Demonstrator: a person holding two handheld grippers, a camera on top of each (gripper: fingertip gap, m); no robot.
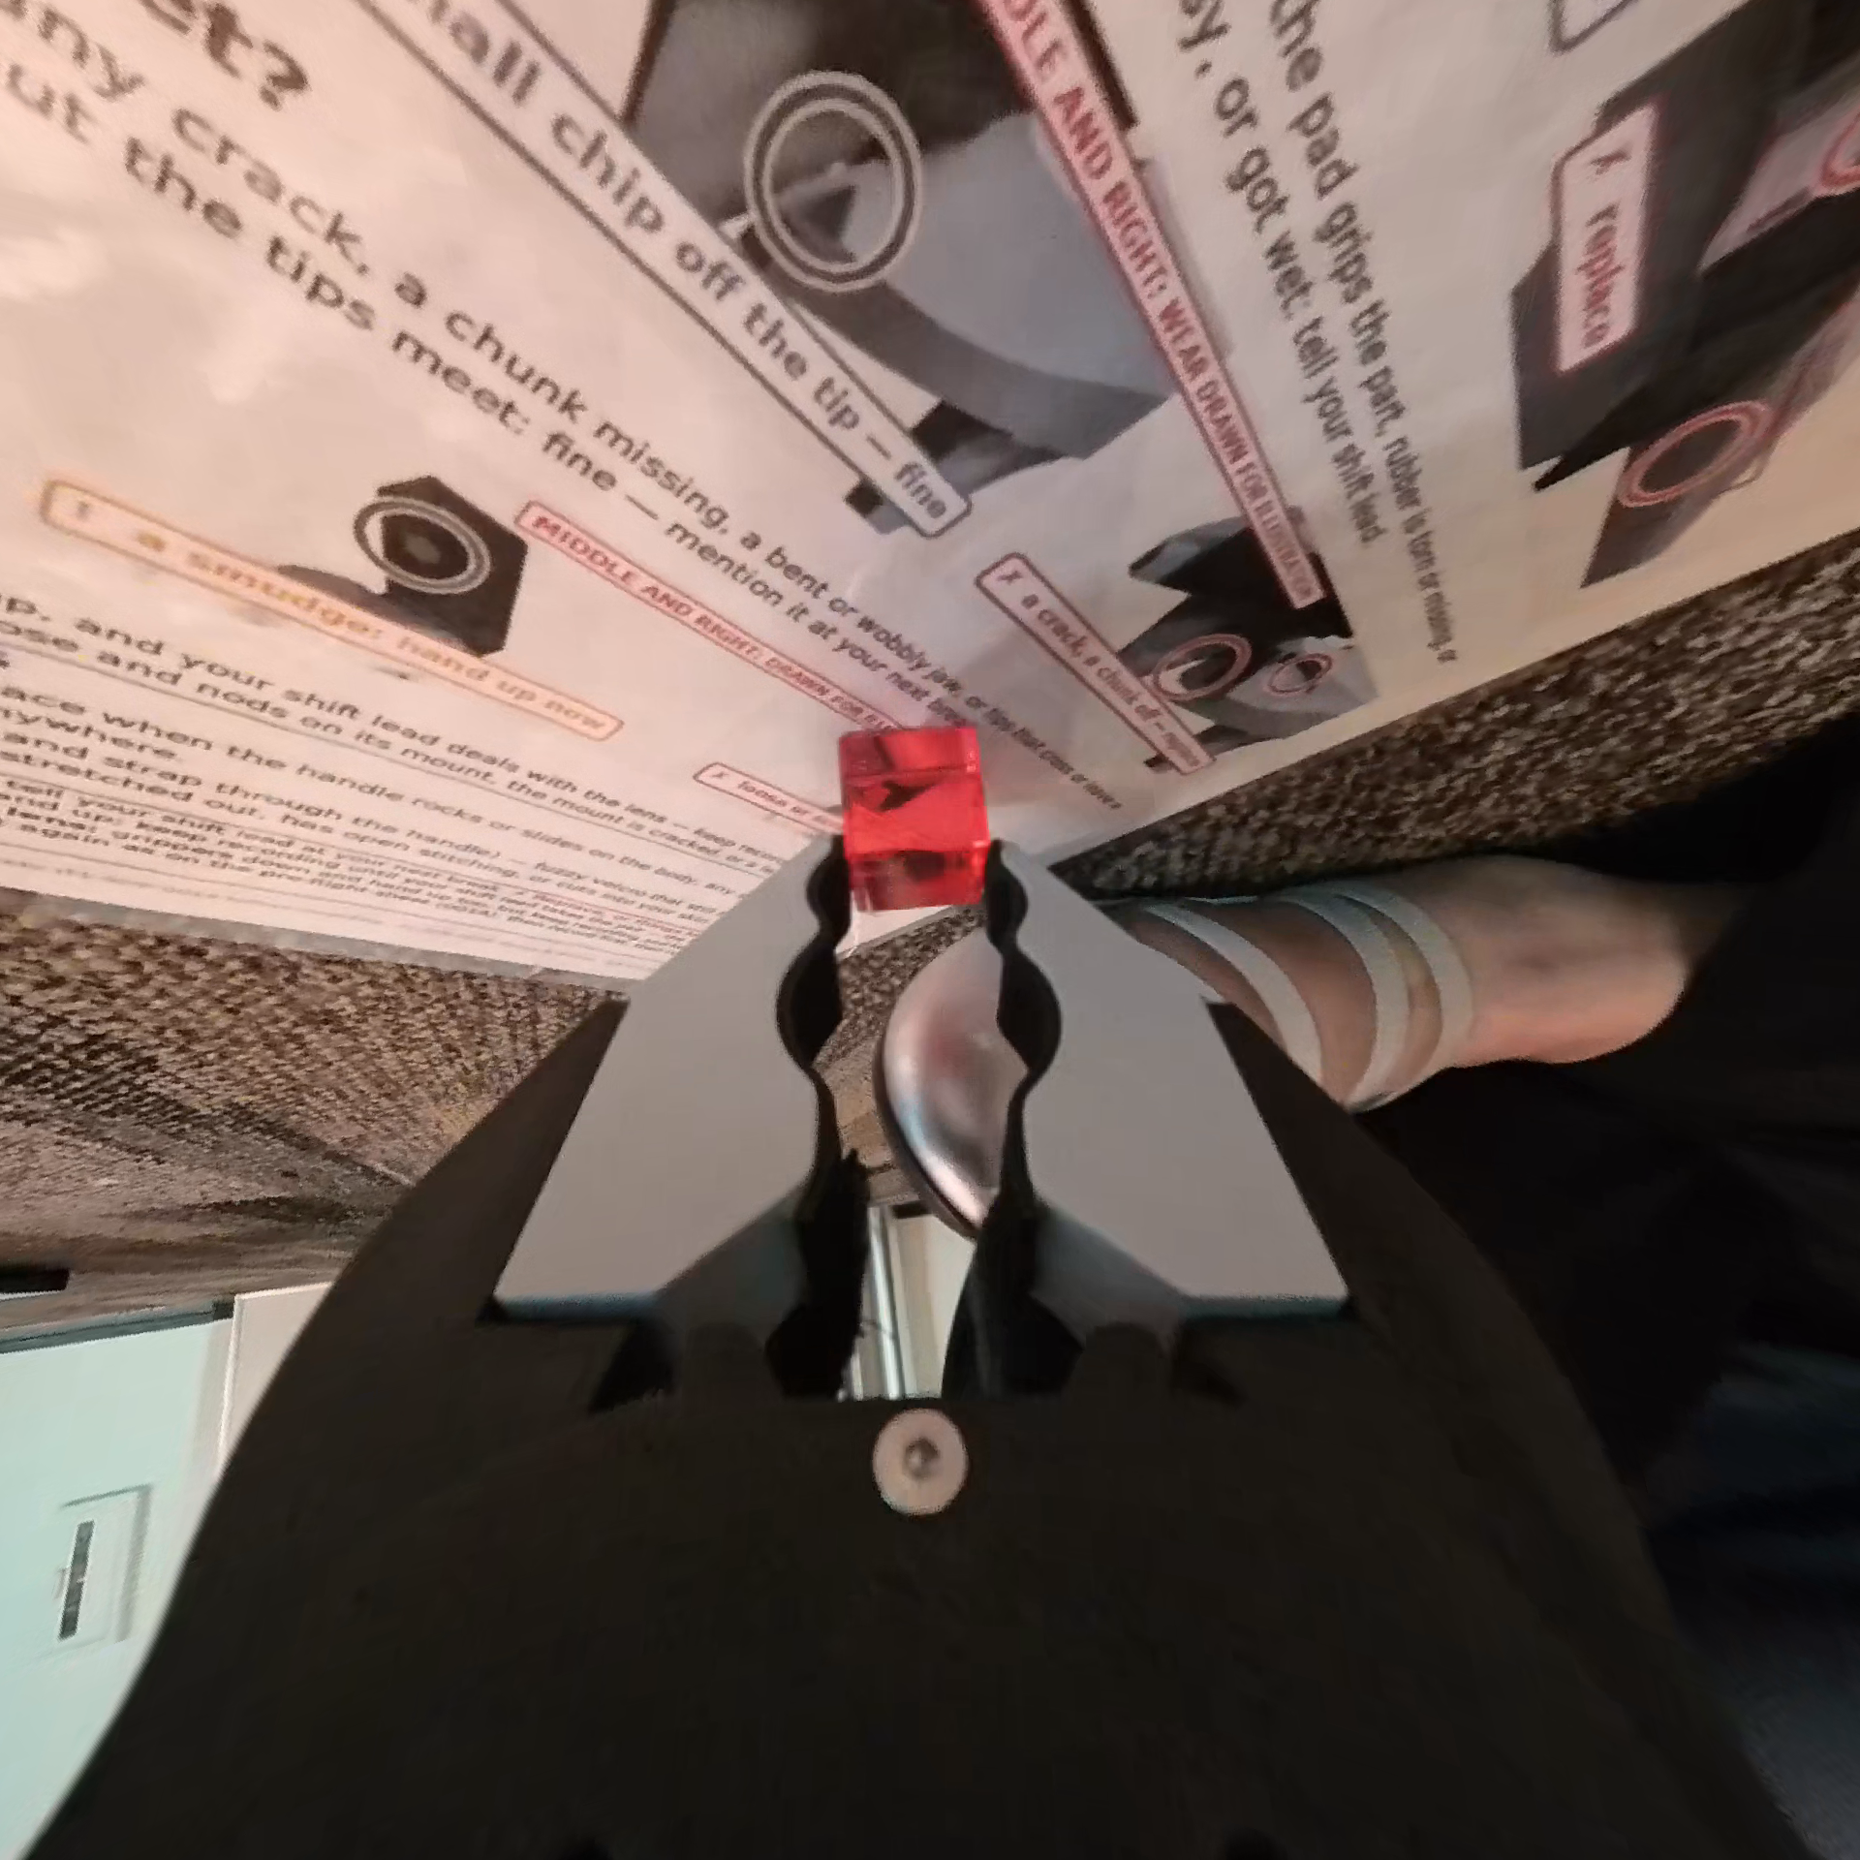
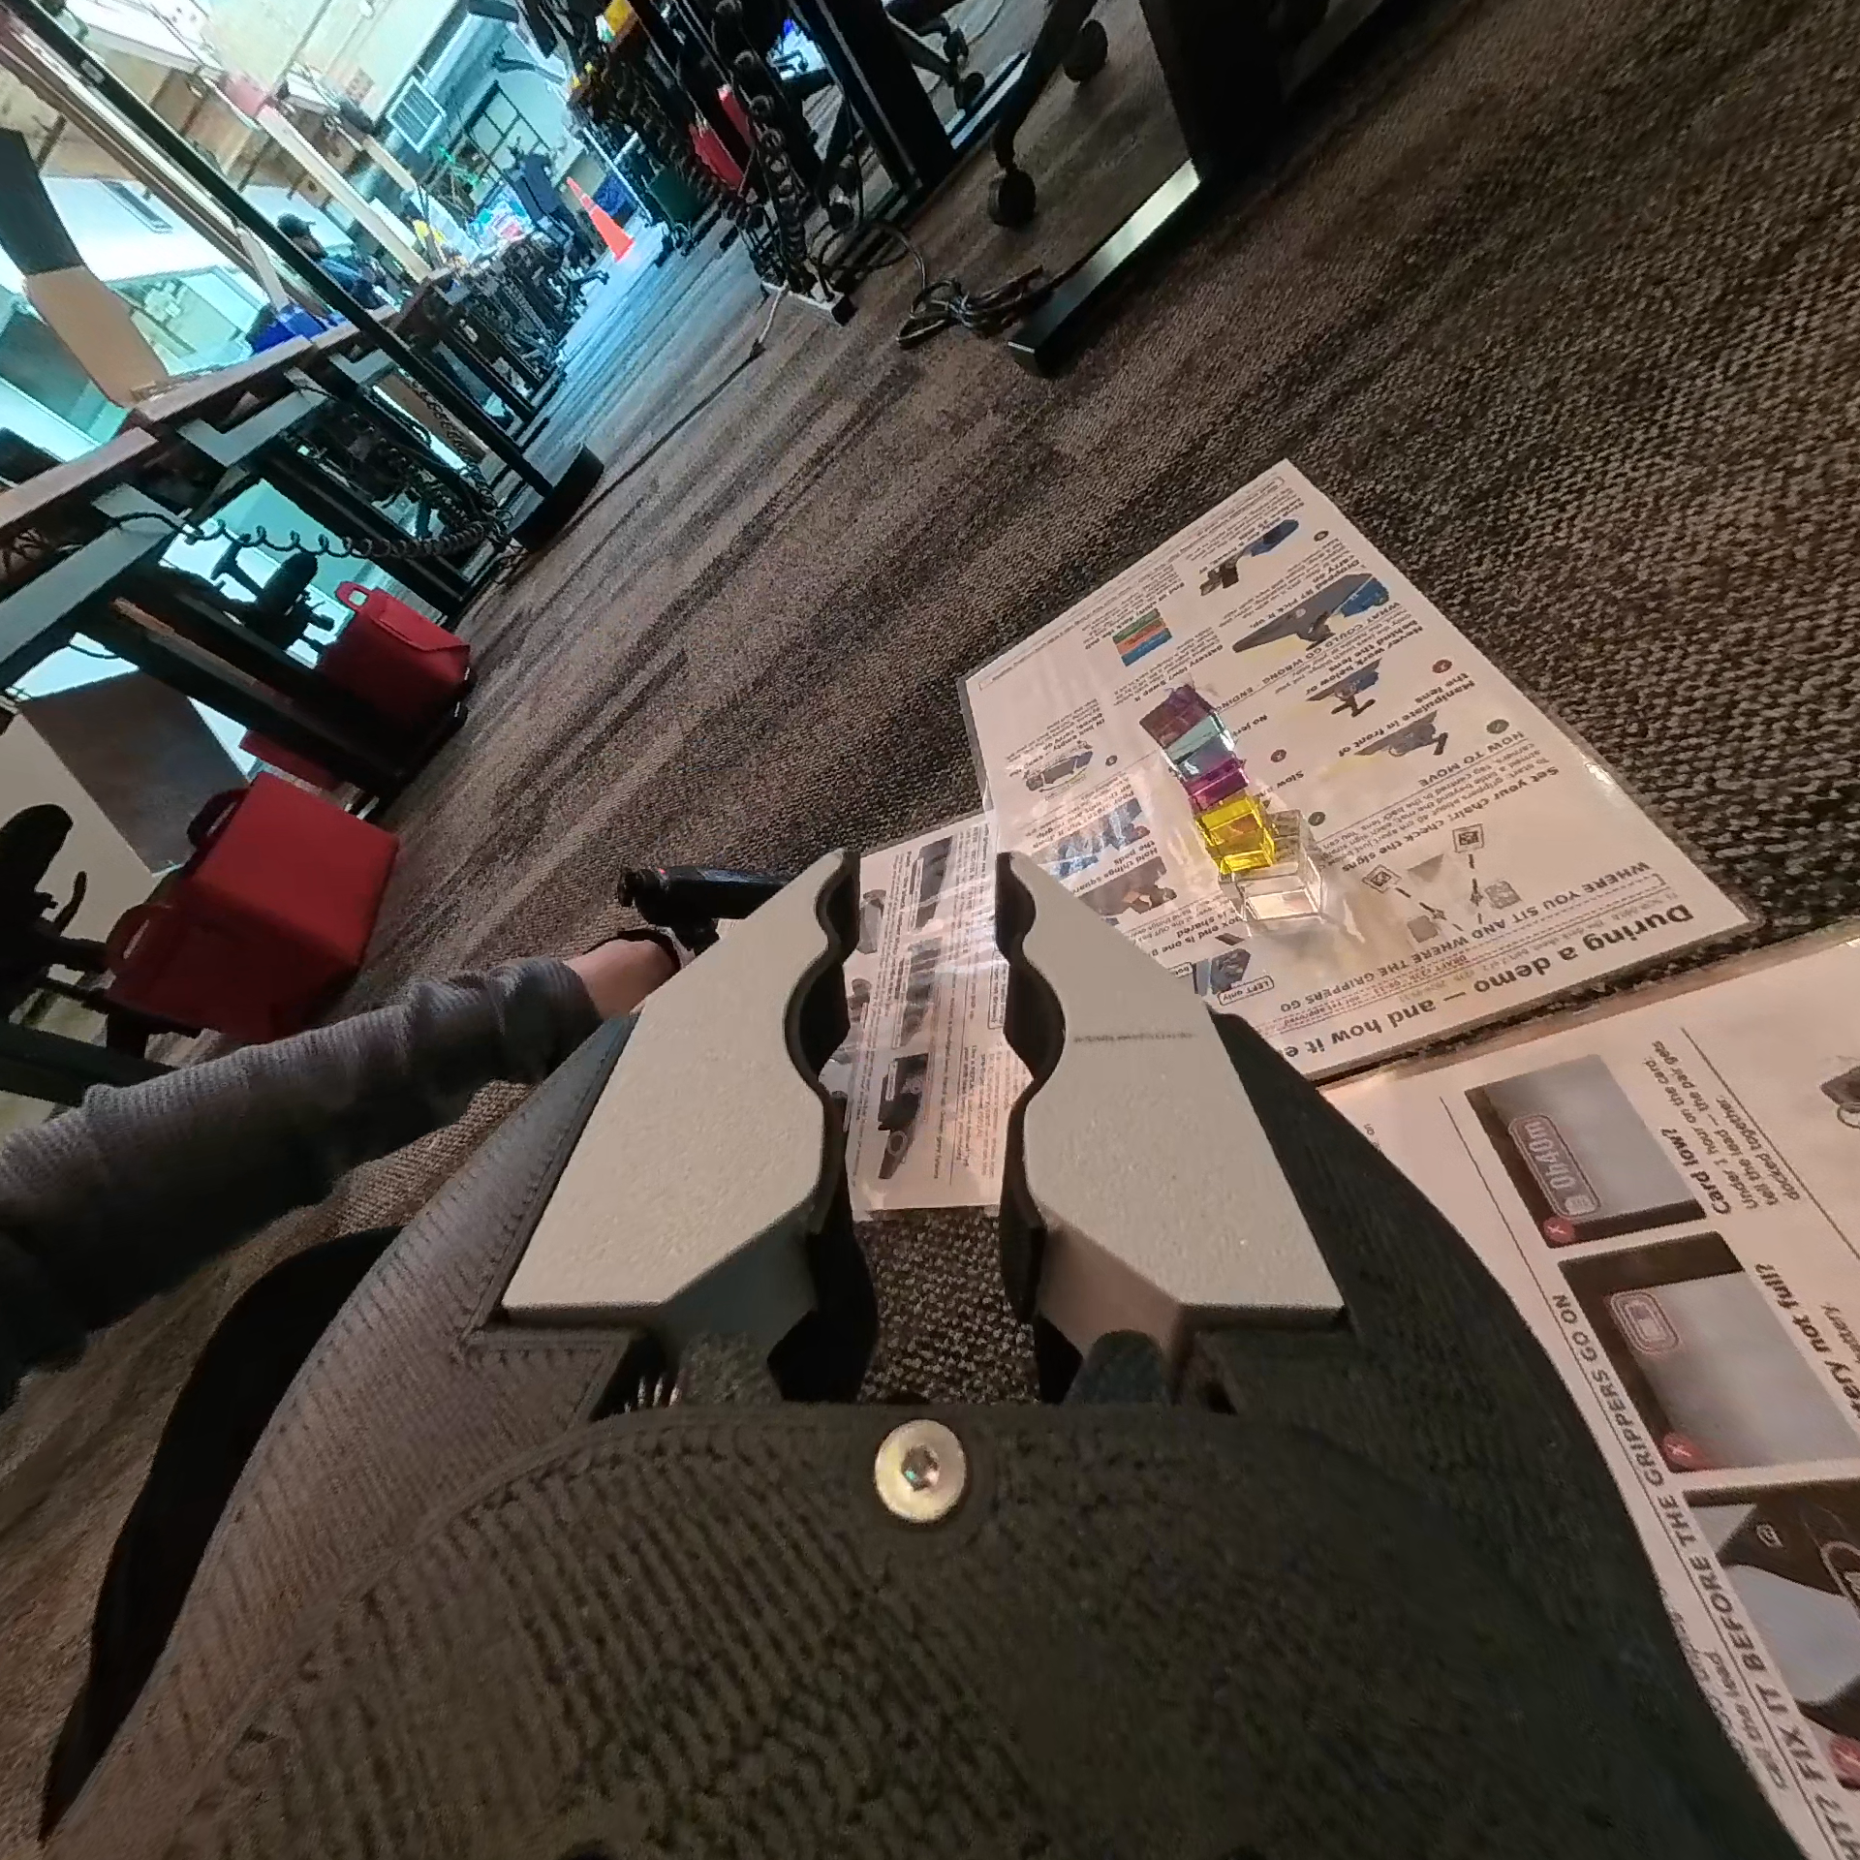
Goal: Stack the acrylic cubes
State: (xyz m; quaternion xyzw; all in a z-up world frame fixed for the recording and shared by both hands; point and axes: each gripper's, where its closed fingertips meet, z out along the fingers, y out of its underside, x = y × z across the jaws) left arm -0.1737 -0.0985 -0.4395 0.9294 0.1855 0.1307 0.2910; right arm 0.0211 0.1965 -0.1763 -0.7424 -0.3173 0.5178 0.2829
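One red see-through cube is pinched at the fingertips of the left tool, above a printed sheet on the carpet. The right tool stands parted, gripping nothing. Three sheets lie on the carpet; one carries a leaning stack of five cubes, clear at the bottom.

— What covers the floor?
— Mottled grey-brown carpet.
— And the furniture?
— Dark-framed desks on the left, red bins beneath, daylit glass behind, an office chair's castors farther back.
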